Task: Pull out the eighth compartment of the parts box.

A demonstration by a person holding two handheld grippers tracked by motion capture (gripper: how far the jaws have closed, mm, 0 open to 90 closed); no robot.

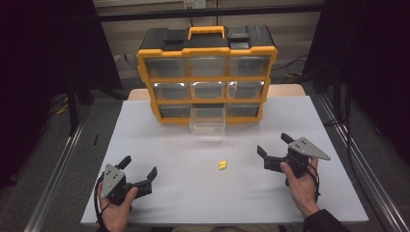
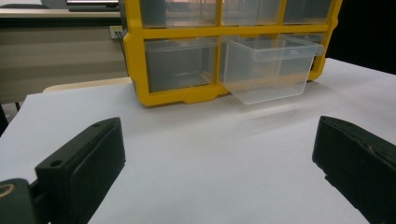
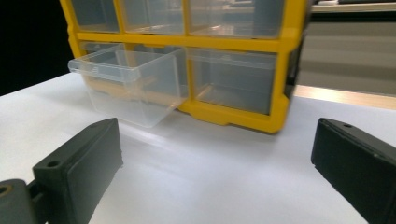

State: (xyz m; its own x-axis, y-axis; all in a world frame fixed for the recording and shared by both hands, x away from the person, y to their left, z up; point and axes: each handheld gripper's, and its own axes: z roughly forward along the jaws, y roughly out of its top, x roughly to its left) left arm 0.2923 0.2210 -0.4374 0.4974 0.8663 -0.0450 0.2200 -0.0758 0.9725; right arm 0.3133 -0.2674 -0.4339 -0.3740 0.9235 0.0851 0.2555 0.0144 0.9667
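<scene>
Jaws wide and empty on both grippers: approach yellow plugs low, then drop into open drawer.

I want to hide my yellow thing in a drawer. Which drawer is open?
The bottom middle drawer of the yellow organizer is open: it sticks out over the table, while the other eight sit flush in the frame.

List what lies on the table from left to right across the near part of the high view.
left gripper → small yellow piece → right gripper. Both grippers rest open in the person's hands; the yellow piece lies between them, touched by neither.
</scene>
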